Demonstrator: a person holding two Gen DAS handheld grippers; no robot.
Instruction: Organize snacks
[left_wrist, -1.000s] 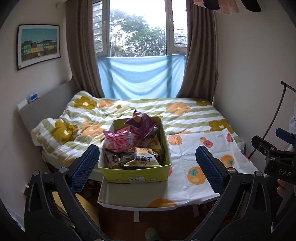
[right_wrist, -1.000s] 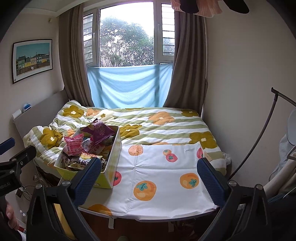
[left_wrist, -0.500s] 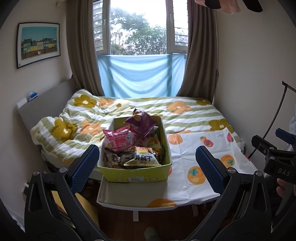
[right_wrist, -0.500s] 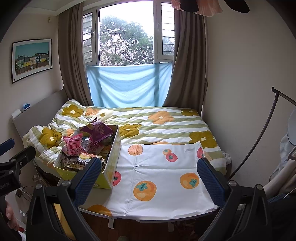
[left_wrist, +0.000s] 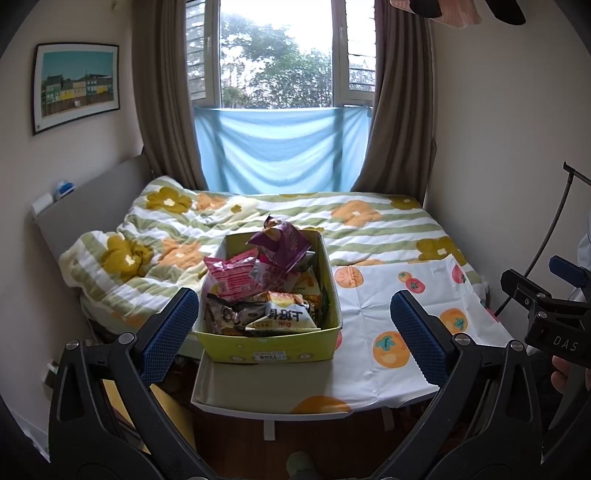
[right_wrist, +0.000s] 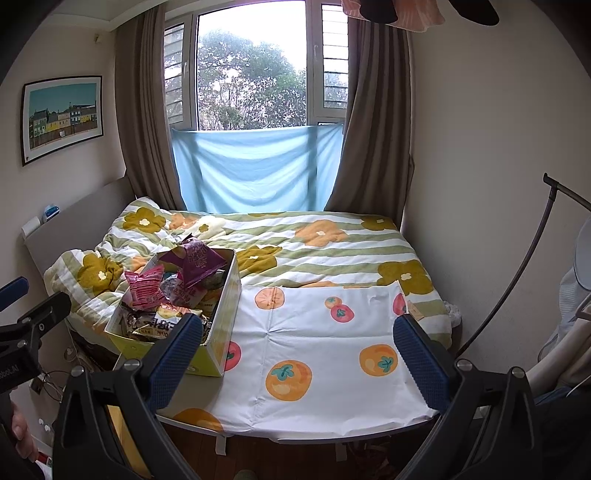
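Snack packets heaped loose in yellow box, purple bag sticking up above rim, pink bag and white packet lying on top. Box at left end of surface, on cloth with fruit print; rest of cloth bare, likely room for laying packets out or sorting. Bed with flowered cover just behind. Scene fits either packets all gathered into box, or a jumbled box waiting to be sorted out; cannot tell which.

Left gripper spread wide, nothing between blue pads, touching nothing, held back from surface edge and pointed at box, probably lined up on it. Right gripper equally wide apart, holding nothing, hanging short of surface and aimed at bare cloth right of box. Both off the surface, no contact with packets or box. Hand partly visible at frame edge.
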